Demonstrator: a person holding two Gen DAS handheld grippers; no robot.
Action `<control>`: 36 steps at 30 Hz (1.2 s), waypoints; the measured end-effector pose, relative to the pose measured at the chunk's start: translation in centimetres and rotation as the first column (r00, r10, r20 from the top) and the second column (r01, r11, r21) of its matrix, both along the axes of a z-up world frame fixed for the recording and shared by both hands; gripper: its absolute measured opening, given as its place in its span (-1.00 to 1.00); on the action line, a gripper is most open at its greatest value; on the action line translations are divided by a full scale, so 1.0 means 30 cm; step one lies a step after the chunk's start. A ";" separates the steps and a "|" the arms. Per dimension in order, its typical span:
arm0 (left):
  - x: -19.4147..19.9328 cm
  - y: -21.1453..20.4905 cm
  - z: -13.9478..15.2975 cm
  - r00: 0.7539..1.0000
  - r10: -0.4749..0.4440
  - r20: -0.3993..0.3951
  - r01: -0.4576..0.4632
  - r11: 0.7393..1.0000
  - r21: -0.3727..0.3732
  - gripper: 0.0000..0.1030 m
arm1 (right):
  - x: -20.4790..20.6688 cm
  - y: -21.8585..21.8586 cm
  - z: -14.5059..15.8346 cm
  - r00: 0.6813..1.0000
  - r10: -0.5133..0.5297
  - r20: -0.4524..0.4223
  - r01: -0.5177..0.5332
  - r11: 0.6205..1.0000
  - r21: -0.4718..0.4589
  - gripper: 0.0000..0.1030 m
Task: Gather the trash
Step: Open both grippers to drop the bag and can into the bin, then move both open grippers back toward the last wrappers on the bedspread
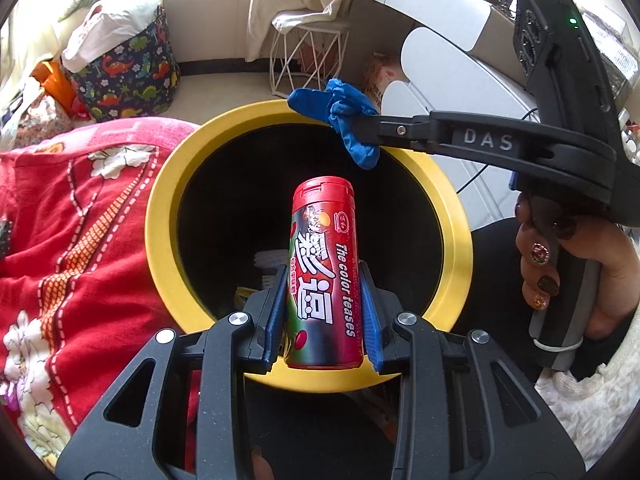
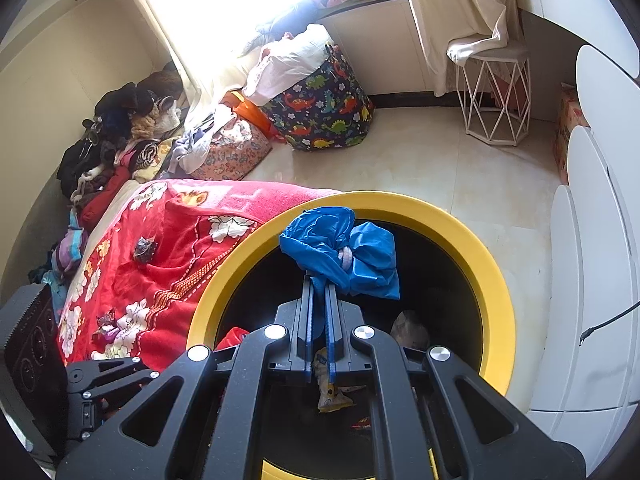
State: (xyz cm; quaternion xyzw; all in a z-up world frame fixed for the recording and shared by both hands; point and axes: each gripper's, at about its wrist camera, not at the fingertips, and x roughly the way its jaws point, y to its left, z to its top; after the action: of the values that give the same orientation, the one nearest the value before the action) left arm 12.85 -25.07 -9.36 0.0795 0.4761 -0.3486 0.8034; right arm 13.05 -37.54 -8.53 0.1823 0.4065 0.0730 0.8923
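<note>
My left gripper (image 1: 323,280) is shut on a red candy tube (image 1: 323,268) printed "The color teases", held above the open mouth of a round bin with a yellow rim (image 1: 160,208). My right gripper (image 2: 319,280) is shut on a crumpled blue plastic glove (image 2: 340,252), held over the same bin's yellow rim (image 2: 460,232). In the left wrist view the right gripper (image 1: 352,122) reaches in from the right with the blue glove (image 1: 344,116) above the bin's far edge. Wrappers (image 2: 332,392) lie inside the bin.
A bed with a red floral blanket (image 2: 160,248) lies left of the bin, with small wrappers (image 2: 145,247) on it. A dinosaur-print fabric basket (image 2: 324,112), a white wire stool (image 2: 494,100) and white drawers (image 2: 592,280) stand around the pale floor.
</note>
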 end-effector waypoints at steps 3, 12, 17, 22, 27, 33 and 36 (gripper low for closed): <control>0.013 -0.004 -0.013 1.000 0.006 -0.009 -0.006 1.000 0.002 -0.49 | 0.002 -0.002 -0.008 1.000 -0.003 -0.008 0.003 1.000 0.002 -0.89; 0.035 0.037 -0.011 0.997 0.075 -0.022 -0.076 0.997 -0.030 0.15 | 0.003 -0.023 -0.020 0.999 -0.029 -0.020 0.030 1.000 0.010 -0.15; 0.029 0.068 0.028 0.990 0.136 0.022 -0.135 0.989 -0.054 0.78 | 0.000 -0.022 -0.018 0.999 -0.043 -0.015 0.043 0.999 0.001 0.01; 0.015 0.106 0.068 0.977 0.200 0.075 -0.195 0.979 -0.063 0.78 | -0.014 -0.012 0.000 0.999 -0.046 0.024 0.046 0.999 -0.017 0.16; -0.001 0.160 0.109 0.959 0.255 0.123 -0.246 0.966 -0.081 0.78 | -0.035 0.011 0.029 0.996 -0.037 0.086 0.041 0.998 -0.048 0.30; -0.005 0.218 0.151 0.938 0.310 0.155 -0.296 0.949 -0.103 0.78 | -0.055 0.044 0.064 0.988 -0.015 0.151 0.027 0.997 -0.077 0.40; -0.009 0.245 0.167 0.927 0.334 0.169 -0.318 0.941 -0.114 0.78 | -0.063 0.059 0.079 0.984 -0.003 0.179 0.019 0.996 -0.089 0.44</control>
State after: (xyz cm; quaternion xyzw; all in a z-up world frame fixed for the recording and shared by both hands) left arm 12.60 -17.72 -4.34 -0.0024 0.3904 -0.2211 0.8937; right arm 11.17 -35.79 -6.16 0.1368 0.3268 0.0656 0.9328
